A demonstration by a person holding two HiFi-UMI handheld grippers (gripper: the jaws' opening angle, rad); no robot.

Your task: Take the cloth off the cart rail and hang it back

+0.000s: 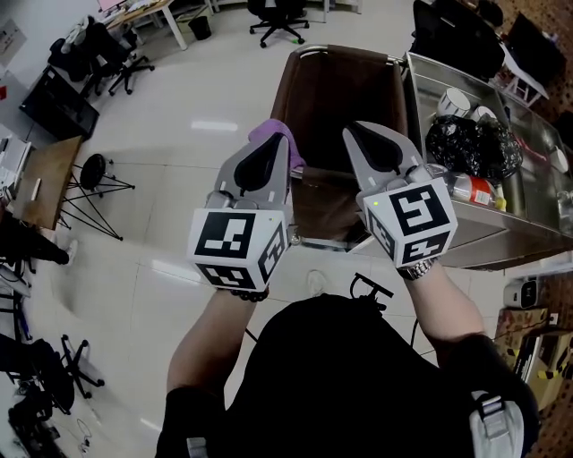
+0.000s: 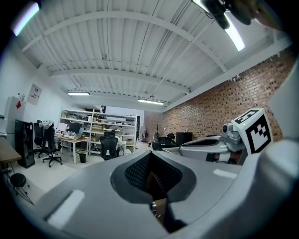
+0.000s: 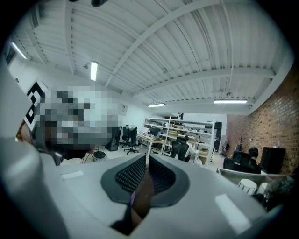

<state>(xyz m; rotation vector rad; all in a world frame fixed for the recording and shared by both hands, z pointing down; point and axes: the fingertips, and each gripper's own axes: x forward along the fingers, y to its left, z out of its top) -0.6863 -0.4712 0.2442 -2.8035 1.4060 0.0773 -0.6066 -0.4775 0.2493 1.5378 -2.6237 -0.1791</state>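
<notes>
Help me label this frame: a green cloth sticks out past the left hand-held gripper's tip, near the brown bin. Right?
Not quite: the colour is wrong. The cloth is purple, not green. The head view shows it sticking out past the tip of the left hand-held gripper, near the brown bin.

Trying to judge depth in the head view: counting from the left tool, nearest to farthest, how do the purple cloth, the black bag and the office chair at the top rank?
Counting from the left tool:
1. the purple cloth, peeking out just past its tip.
2. the black bag, off to the right in the steel cart.
3. the office chair, far across the floor at the top.
</notes>
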